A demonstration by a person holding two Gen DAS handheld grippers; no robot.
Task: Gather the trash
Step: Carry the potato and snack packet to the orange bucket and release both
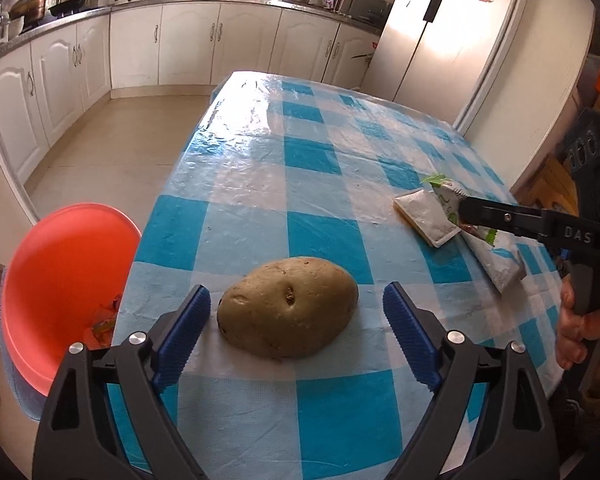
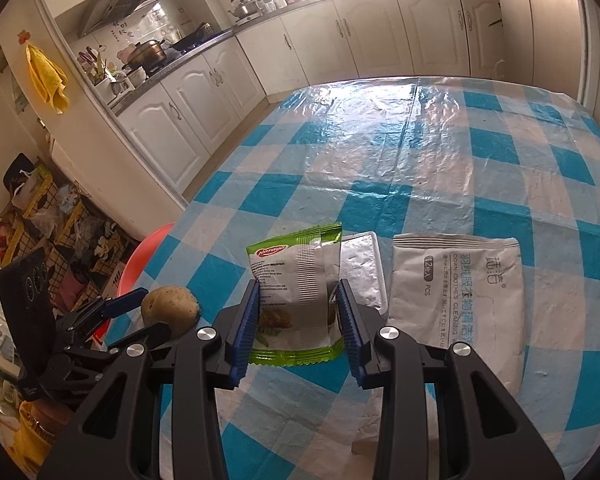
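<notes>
From the left wrist camera, my left gripper [image 1: 296,312] stands wide open, and the potato [image 1: 288,307] lies between the blue pads [image 1: 186,326] without touching either of them. It rests on the table [image 1: 260,184], which has a blue and white checked cloth under clear plastic. Beside the table's left edge stands the orange basin [image 1: 60,280], with some colourful scraps at its bottom. On the right side of this view my right gripper [image 1: 466,216] comes in, and I can read the letters "DAS" on its black body. It holds a green and white snack packet [image 1: 444,192] close to a flat silver sachet [image 1: 424,218]. Under it lies a white pouch [image 1: 496,260]. My right hand [image 1: 576,320] grips the handle.

From the right wrist camera, my right gripper [image 2: 296,320] is narrow and pressed on the snack packet [image 2: 296,280], which stands upright between the pads. Its red label looks like "Noraya", but I am not sure of the letters; the small print below is too small to read. Just behind it lies the silver sachet [image 2: 362,268]. To the right the white pouch [image 2: 460,292] lies flat, and on it I read "DOWN CLOTHES CLEANING", "12" and "PCS", with Chinese characters. At the left I see the potato [image 2: 170,308] between the fingers of my left gripper [image 2: 138,316], and the orange basin [image 2: 140,264] behind it.
</notes>
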